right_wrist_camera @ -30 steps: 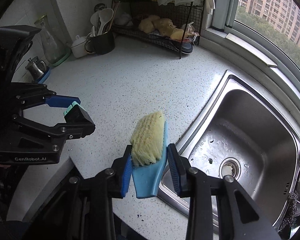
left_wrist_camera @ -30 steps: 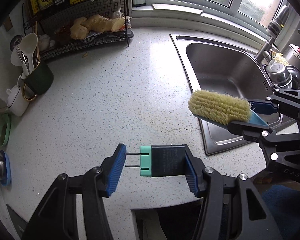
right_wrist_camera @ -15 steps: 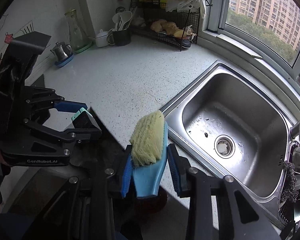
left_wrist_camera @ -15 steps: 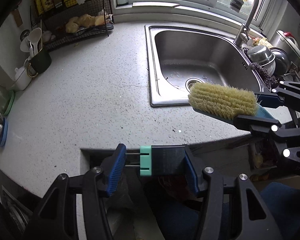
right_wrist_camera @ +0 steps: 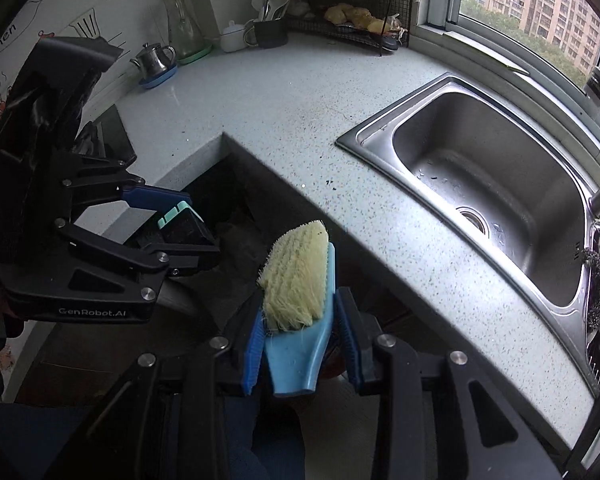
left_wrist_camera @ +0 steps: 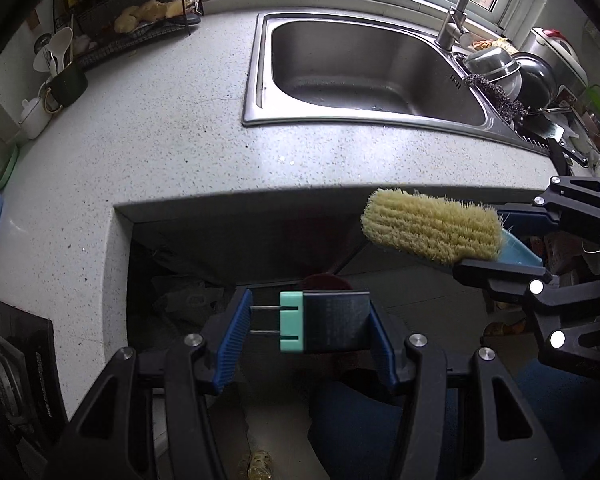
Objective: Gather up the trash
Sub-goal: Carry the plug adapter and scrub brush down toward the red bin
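Note:
My left gripper (left_wrist_camera: 306, 322) is shut on a black plug adapter (left_wrist_camera: 324, 322) with a mint-green face and two metal prongs touching the left pad. It also shows in the right wrist view (right_wrist_camera: 180, 224). My right gripper (right_wrist_camera: 300, 344) is shut on a blue scrubbing brush (right_wrist_camera: 300, 292) with yellow bristles, also seen in the left wrist view (left_wrist_camera: 432, 232). Both grippers hang in front of the speckled countertop (left_wrist_camera: 160, 152), over a dark recess below its edge. A dark red round object (left_wrist_camera: 326, 280) lies down there, partly hidden behind the adapter.
A steel sink (left_wrist_camera: 364, 68) with a tap (left_wrist_camera: 456, 12) sits in the counter. Pots and a scourer (left_wrist_camera: 496, 92) stand to its right. A wire rack (right_wrist_camera: 352, 20), utensil cup (right_wrist_camera: 268, 28), glass carafe (right_wrist_camera: 180, 28) and small teapot (right_wrist_camera: 156, 60) line the back.
Both grippers have pulled back from over the counter and dropped below its front edge, keeping hold of the adapter and the brush. The counter and sink now lie farther ahead.

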`<action>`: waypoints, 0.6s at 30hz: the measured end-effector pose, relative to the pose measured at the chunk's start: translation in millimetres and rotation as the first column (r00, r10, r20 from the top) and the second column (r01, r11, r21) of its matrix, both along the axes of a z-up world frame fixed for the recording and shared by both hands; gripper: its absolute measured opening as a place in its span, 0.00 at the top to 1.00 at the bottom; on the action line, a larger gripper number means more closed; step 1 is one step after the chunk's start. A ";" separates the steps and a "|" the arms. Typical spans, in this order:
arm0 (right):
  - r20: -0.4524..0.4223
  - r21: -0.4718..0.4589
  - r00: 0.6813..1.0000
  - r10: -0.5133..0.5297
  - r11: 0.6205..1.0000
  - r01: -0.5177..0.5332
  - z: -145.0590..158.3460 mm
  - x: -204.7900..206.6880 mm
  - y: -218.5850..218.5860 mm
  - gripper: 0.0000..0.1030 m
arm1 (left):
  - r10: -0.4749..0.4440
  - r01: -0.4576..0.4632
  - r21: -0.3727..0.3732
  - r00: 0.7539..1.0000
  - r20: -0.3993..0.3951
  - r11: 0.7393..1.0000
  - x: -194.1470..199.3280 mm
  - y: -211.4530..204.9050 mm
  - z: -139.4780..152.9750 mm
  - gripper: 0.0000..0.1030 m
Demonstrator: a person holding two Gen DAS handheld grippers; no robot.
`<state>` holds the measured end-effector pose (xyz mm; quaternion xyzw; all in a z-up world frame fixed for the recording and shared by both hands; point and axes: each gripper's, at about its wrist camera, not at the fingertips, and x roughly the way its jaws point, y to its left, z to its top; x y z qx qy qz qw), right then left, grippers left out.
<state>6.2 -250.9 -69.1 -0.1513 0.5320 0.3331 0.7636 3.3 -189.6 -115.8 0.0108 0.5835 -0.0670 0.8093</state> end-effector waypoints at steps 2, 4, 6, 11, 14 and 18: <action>-0.022 -0.010 1.000 -0.005 1.000 0.005 -10.6 -3.0 1.5 0.69 | 0.000 0.000 0.002 1.000 -0.020 1.000 -5.7 1.0 -8.7 0.49; -0.045 -0.021 0.999 -0.013 1.000 0.012 -22.7 -7.4 2.9 0.69 | 0.002 -0.001 0.005 0.999 -0.044 1.000 -10.2 2.6 -17.8 0.49; -0.071 -0.024 0.997 -0.017 1.000 0.016 -35.4 -9.9 5.6 0.69 | 0.002 -0.002 0.008 0.998 -0.060 1.000 -14.0 3.6 -25.0 0.49; -0.113 -0.046 0.993 -0.013 0.999 0.008 -66.3 -13.0 18.6 0.69 | 0.004 -0.004 0.000 0.995 -0.100 1.000 -17.0 7.4 -49.3 0.49; -0.120 -0.078 0.993 -0.019 0.997 0.010 -91.1 -9.3 27.3 0.69 | 0.009 -0.010 -0.007 0.992 -0.123 1.000 -14.4 8.9 -69.1 0.49; -0.165 -0.097 0.985 -0.041 0.995 0.025 -130.9 -4.9 32.4 0.69 | 0.005 -0.008 -0.025 0.989 -0.145 1.000 -9.9 8.6 -102.2 0.49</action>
